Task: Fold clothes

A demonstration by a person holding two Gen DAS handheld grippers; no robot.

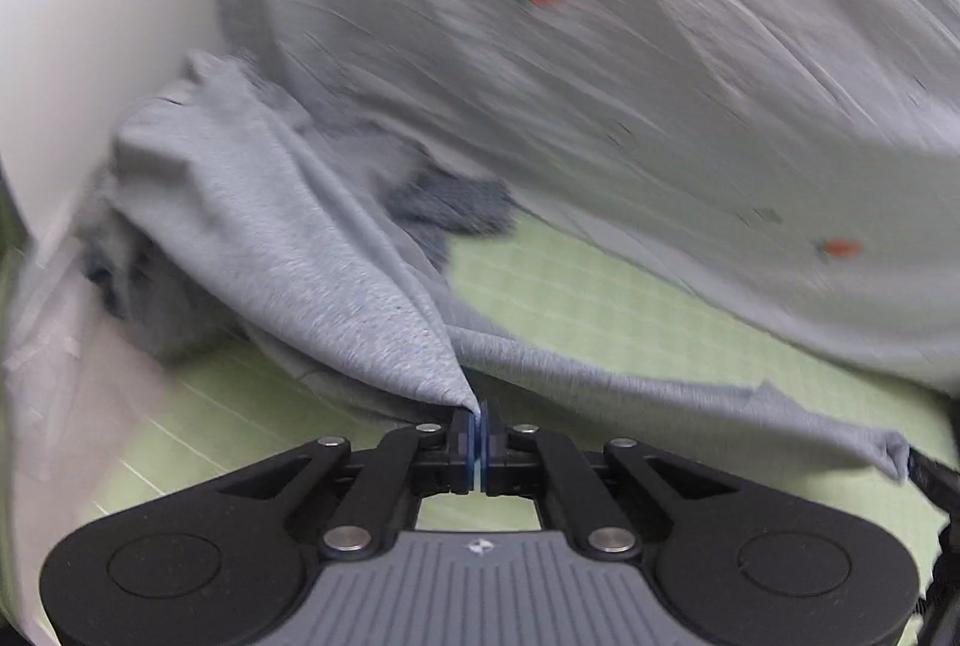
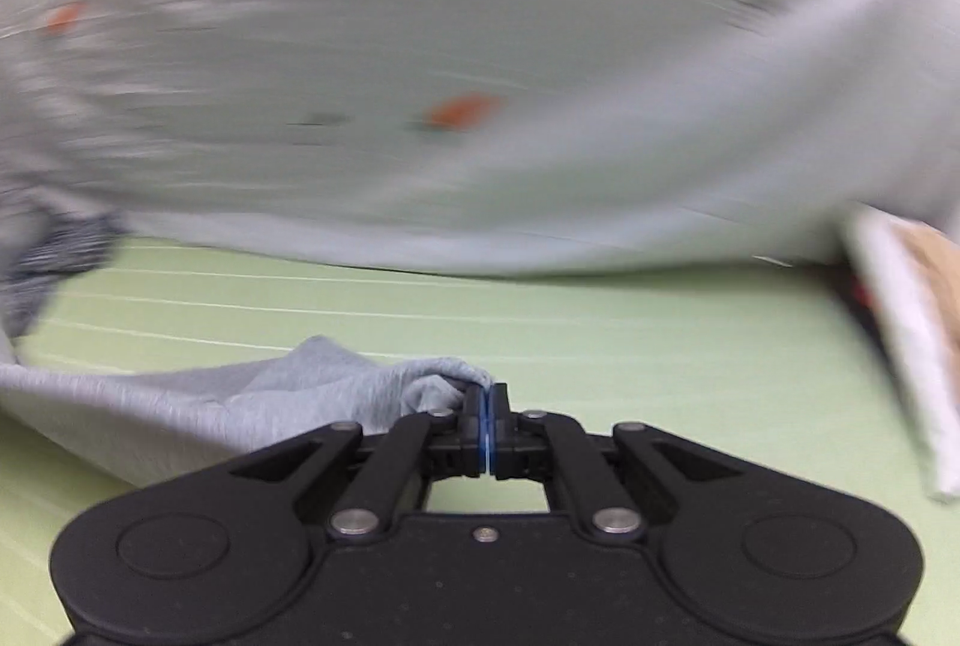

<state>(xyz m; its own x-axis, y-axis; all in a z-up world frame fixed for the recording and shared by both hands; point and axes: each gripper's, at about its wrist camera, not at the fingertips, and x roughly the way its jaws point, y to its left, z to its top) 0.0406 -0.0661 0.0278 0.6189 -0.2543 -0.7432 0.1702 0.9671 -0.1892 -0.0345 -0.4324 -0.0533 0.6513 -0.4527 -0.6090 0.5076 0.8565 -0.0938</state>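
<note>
Left wrist view: left gripper (image 1: 480, 421) sits at bottom centre, its blue pads pressed together on a corner of the grey garment (image 1: 288, 250).
Grey garment, left view: from the pinch the cloth fans up and to the left into a bunched heap at centre left; a taut edge runs off toward the lower right of the frame, ending in another pulled-up corner at the right edge.
Right wrist view: right gripper (image 2: 487, 406) at bottom centre, pads shut on a crumpled corner of the same grey garment (image 2: 252, 394), which trails away to the lower left.
Long axis: the held edge stretches between the two pinches, roughly across the frame, so each gripper has the cloth lying toward the other.
Surface: green gridded mat (image 1: 600, 298) under the cloth, bare in the middle of both views.
Background: pale sheet with orange marks (image 2: 480, 46) fills the upper part of both frames, blurred; a darker striped cloth (image 1: 450, 205) lies at its lower edge.
Nearer hand: neither; both already hold a corner.
Next move, as a judgement: with the bulk bunched on the left gripper's side, the edge probably needs drawing taut and the body spreading flat on the mat before any fold.
</note>
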